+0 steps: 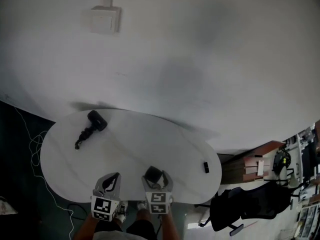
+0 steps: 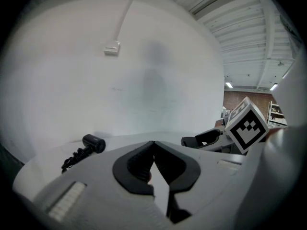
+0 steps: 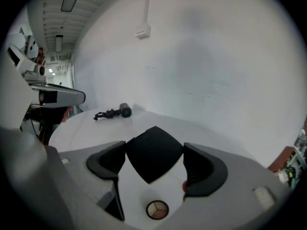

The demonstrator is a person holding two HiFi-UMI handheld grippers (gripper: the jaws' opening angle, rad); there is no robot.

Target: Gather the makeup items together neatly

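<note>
Firmly, right hand-held gripper (image 3: 154,166) clamps angular matte-black case (image 3: 153,152).

**Colours and patterns: worktop scene**

Worktop (image 1: 135,144): white. Corded device (image 1: 91,126): black. Square case (image 3: 154,164): matte black. Round compact (image 3: 157,209): three beige-tan wedges. Left tongs (image 2: 153,145) and right tongs (image 3: 154,151): grey, with black pads. Marker cubes (image 1: 102,208): black-and-white squares.

A white oval table (image 1: 140,144) stands against a plain white wall (image 1: 200,59) bearing a small box (image 1: 104,19). The floor (image 1: 17,134) is dark, with a black office chair (image 1: 245,209) nearby.
</note>
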